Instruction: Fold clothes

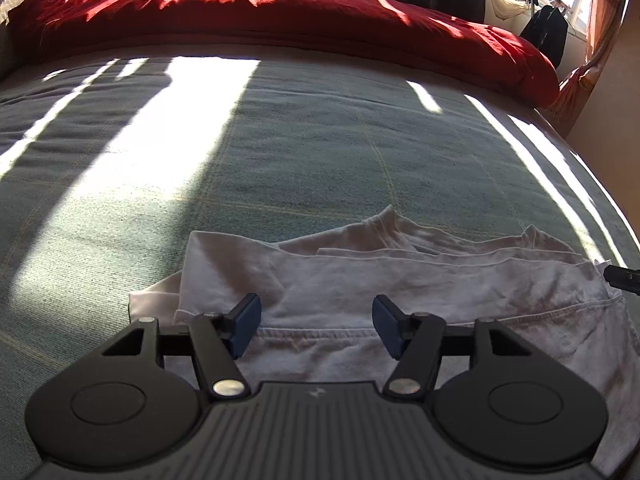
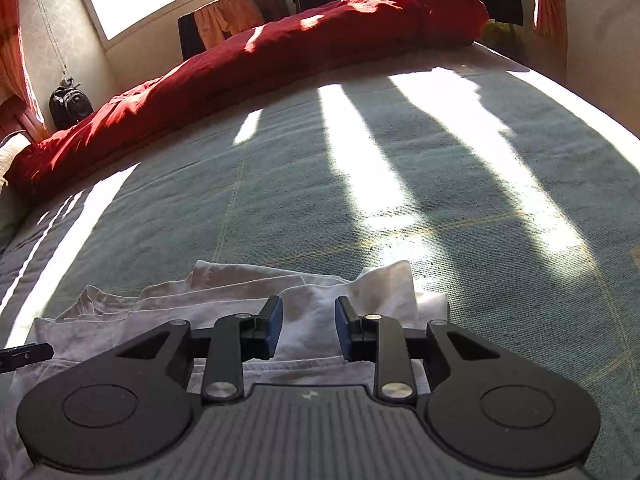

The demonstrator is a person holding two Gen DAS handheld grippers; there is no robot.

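white garment lying partly folded on the green bedspread, near side | left gripper hovering over garment's hem, jaws wide, holding nothing | right gripper hovering over garment's far-right corner, jaws narrower, empty | advice: both should be pinching one even edge before folding.

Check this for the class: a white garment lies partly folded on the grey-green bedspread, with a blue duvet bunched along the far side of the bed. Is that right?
Not quite: the duvet is red, not blue, as both wrist views show. The rest stands: the white garment lies partly folded on the grey-green bedspread, and the duvet is bunched along the far side.
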